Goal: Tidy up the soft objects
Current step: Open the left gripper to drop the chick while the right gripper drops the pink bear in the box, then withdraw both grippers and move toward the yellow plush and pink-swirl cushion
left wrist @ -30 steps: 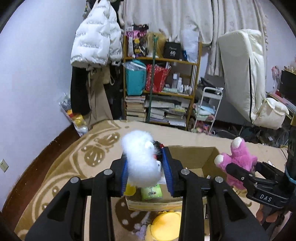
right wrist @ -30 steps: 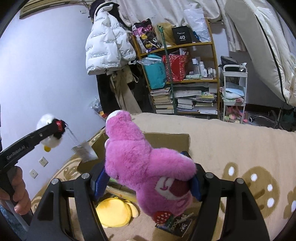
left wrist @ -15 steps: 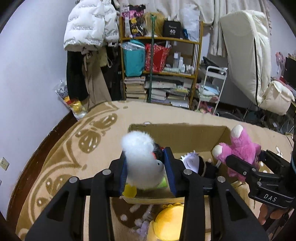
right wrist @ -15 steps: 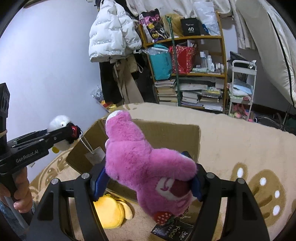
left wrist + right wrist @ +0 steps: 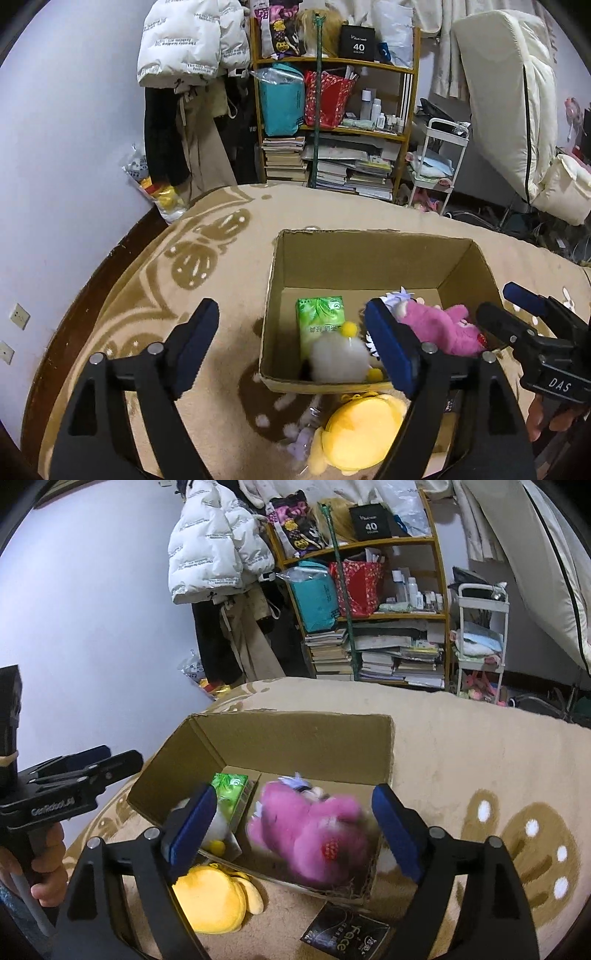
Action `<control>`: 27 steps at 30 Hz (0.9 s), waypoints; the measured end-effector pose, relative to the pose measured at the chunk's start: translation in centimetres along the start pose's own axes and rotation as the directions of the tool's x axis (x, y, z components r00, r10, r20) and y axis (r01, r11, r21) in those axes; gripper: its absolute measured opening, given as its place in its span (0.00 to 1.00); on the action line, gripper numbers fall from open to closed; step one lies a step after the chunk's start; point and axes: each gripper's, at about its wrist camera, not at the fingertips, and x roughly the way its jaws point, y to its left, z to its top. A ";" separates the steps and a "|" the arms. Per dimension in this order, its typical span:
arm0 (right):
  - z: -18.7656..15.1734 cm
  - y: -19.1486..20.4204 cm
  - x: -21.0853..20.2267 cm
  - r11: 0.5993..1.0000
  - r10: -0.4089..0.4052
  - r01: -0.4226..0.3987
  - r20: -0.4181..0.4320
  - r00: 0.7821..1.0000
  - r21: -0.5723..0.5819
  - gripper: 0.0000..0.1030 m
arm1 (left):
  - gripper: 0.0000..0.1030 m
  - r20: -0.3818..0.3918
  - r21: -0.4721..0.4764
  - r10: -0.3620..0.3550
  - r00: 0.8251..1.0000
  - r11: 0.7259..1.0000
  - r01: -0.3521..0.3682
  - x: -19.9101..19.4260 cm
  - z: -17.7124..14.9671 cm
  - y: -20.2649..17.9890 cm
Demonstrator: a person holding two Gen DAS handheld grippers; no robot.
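Release is the news here: both tools are opening at once, and the two toys they gripped a second ago now lie in the cardboard box (image 5: 369, 254). The left tool (image 5: 291, 347) was clamped on the white fluffy plush (image 5: 338, 360); now its blue pads stand wide apart with nothing pressed between them, and the plush sits against the near wall of the box, partly on the green tissue pack (image 5: 319, 321). The right tool (image 5: 295, 827) was clamped on the pink plush bear (image 5: 314, 834); its jaws are likewise spreading, and the bear appears blurred below them, inside the box's near right corner, beside a small doll with pale spiky hair (image 5: 299, 784).

Two soft things are thus put away in one go, which I judge to be good progress. What remains, as far as these views show, is the yellow plush (image 5: 212, 901) lying on the rug (image 5: 480, 746) just outside the box's near wall, close to a dark packet (image 5: 345, 936). Either free tool could take it next.
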 end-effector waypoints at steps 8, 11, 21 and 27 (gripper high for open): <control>0.0 0.1 -1.4 1.000 -0.016 0.017 0.038 0.999 -0.008 1.00 | 0.91 0.024 0.023 -0.035 0.999 0.999 0.034 -1.7 -0.5 0.0; -0.1 0.0 -2.0 0.999 -0.038 0.038 0.046 0.998 0.001 1.00 | 0.94 0.040 0.023 -0.035 0.999 0.999 0.034 -2.9 -0.7 0.2; -0.6 0.5 -5.8 0.996 -0.091 0.090 0.082 0.992 0.020 1.00 | 0.96 0.076 -0.002 -0.002 0.997 1.000 0.002 -6.4 -1.6 1.4; -1.2 1.4 -8.5 0.995 -0.102 0.101 0.101 0.990 0.018 1.00 | 0.96 0.080 -0.011 -0.012 0.997 1.000 0.013 -8.6 -2.4 2.0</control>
